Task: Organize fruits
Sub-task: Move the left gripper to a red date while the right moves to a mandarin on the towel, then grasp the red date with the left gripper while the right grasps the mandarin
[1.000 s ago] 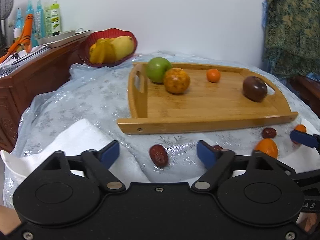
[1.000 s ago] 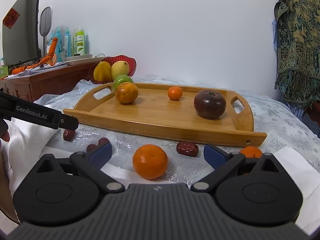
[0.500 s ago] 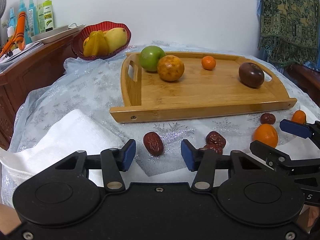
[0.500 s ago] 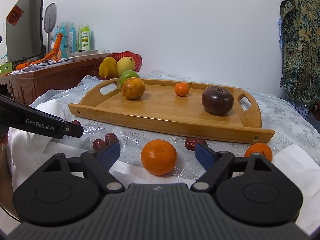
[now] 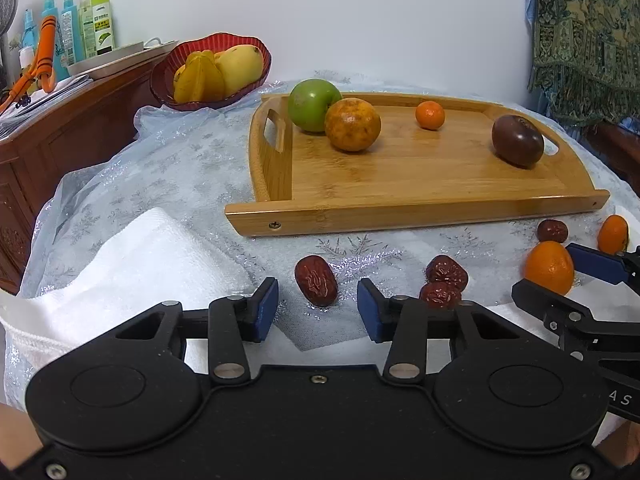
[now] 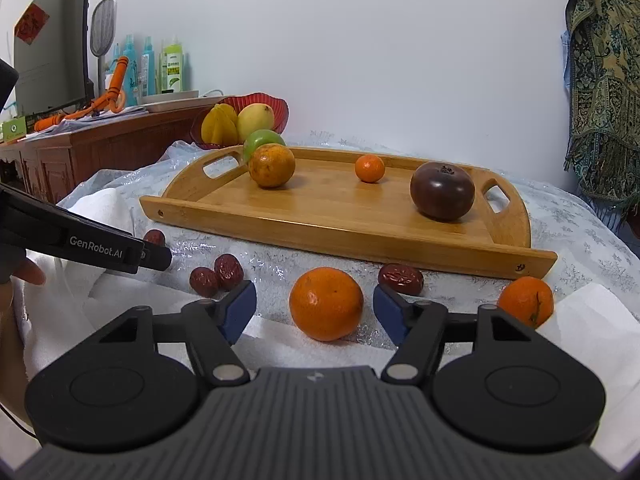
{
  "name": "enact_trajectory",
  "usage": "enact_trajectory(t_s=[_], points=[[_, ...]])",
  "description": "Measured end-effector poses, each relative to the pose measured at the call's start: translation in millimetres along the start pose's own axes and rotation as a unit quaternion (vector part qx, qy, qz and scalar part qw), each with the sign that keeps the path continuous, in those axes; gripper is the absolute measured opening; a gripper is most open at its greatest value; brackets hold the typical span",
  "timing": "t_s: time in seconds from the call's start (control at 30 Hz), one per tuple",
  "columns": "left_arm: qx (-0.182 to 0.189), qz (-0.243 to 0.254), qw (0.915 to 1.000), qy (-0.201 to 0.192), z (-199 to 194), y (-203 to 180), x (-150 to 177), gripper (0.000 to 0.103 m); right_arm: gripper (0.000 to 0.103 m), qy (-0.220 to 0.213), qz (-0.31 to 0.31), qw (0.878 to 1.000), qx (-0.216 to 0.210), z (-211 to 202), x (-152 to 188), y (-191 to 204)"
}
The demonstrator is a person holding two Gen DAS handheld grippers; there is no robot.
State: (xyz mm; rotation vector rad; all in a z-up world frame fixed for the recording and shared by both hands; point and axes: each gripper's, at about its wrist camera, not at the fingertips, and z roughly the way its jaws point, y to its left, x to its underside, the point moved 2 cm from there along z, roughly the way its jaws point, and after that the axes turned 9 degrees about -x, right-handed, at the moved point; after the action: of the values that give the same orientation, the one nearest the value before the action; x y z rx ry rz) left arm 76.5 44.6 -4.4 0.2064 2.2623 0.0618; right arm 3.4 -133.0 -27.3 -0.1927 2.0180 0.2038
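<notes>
Left tool (image 5: 317, 306) narrowing, gap half-wide, date (image 5: 316, 286) at its 12 o'clock untouched; you're needing pads lower. Right tool (image 6: 314, 311) closing around tangerine (image 6: 326, 303), not yet pressing.

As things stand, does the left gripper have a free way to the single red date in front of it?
Probably yes. The red date lies alone on the cloth just ahead of the left gripper, whose tongs have been closing and stand either side without touching it; nothing lies between.

Spray bottles (image 5: 72, 28) on wooden sideboard (image 5: 60, 136), patterned cloth (image 5: 588, 40) hanging
</notes>
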Motion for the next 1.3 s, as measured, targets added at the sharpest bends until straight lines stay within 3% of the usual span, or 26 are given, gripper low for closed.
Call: enact_trajectory(t_s=[0.43,1.3], points=[[-0.004,-0.006,1.0,0.006,5.2,3.3,-1.9,0.023,0.061,0.004,0.0,1.0,0.0,1.7,0.8,0.7],[-0.007,-0.017,0.9998,-0.011,6.2,4.0,-3.8,0.021,0.045,0.003,-0.004,1.0,0.008,3.3,0.5,0.1]])
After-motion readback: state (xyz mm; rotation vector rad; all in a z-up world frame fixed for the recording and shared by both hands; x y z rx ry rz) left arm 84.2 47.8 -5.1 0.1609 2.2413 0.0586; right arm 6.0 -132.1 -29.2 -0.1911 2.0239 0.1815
